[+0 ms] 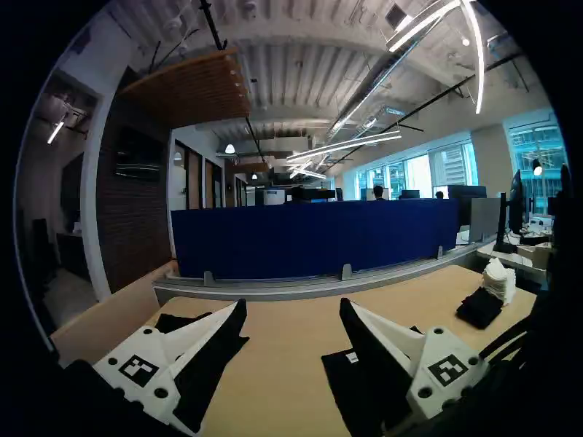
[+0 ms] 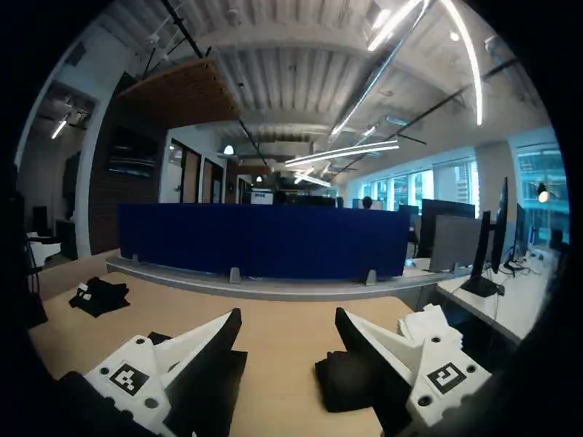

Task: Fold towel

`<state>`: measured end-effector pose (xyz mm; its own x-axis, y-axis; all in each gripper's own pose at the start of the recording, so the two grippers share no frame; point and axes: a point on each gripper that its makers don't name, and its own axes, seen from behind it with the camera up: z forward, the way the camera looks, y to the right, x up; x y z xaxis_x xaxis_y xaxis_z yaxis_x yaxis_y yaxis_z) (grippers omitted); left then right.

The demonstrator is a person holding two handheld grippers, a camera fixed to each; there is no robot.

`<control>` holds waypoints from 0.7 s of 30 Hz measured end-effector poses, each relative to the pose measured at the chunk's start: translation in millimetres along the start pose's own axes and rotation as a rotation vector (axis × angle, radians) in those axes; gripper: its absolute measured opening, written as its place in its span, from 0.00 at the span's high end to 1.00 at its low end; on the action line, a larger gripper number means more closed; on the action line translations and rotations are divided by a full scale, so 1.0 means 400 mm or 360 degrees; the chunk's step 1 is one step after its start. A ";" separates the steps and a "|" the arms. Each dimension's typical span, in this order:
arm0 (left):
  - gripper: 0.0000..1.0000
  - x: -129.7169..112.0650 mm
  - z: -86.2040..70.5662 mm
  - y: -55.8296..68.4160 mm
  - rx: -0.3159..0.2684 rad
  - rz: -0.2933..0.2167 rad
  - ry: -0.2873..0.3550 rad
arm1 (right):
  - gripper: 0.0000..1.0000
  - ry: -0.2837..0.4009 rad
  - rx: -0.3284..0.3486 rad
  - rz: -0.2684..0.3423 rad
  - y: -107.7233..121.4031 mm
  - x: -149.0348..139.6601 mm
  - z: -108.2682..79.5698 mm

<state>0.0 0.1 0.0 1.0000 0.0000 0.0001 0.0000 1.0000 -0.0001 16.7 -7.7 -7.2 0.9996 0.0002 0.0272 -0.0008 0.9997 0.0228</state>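
**Claws apart above the towels**

From the left gripper view, my left claw [image 1: 291,304] hangs with its two white fingers spread wide above the pale wooden worktop [image 1: 291,379]. A flat black towel with a small white tag [image 1: 341,375] lies on the wood under the finger at the right of that view. Another dark cloth [image 1: 172,322] pokes out behind the finger at the left. Far off to the right I see a stack of white folded towels [image 1: 500,279] touching a small black folded bundle [image 1: 479,307]. A long blue divider panel [image 1: 306,237] runs along the worktop's far edge.

From the right gripper view, my right claw [image 2: 288,313] is likewise wide apart. A folded black towel [image 2: 341,380] sits by the finger at the right. A white folded pile [image 2: 431,324] lies just behind that finger, and a crumpled black cloth [image 2: 98,295] lies well off to the left.
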 end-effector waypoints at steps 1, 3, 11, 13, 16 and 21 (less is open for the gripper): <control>0.05 -0.002 0.000 0.006 -0.0004 0.0001 -0.0006 | 0.00 -0.0007 0.0011 -0.0001 -0.002 0.004 -0.001; 0.05 -0.005 0.000 0.018 -0.0011 0.0004 -0.0018 | 0.00 -0.0021 0.0034 -0.0003 -0.007 0.014 -0.002; 0.05 -0.008 -0.001 0.067 -0.0117 0.0050 -0.0109 | 0.00 -0.0150 0.0131 -0.0054 -0.022 0.005 -0.005; 0.05 -0.012 -0.002 0.079 -0.0160 0.0061 -0.0140 | 0.00 -0.0198 0.0186 -0.0075 -0.037 -0.004 -0.007; 0.05 -0.024 -0.004 0.093 -0.0229 0.0076 -0.0194 | 0.00 -0.0276 0.0287 -0.0111 -0.069 -0.022 -0.012; 0.05 -0.056 -0.012 0.122 -0.0354 0.0125 -0.0294 | 0.00 -0.0405 0.0463 -0.0190 -0.128 -0.056 -0.025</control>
<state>-22.3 49.1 -4.8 0.9800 0.0980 0.1732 -0.0572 0.9723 -0.2265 -5.2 -58.6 -19.0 0.9546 -0.1576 0.2529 0.0707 0.9442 0.3217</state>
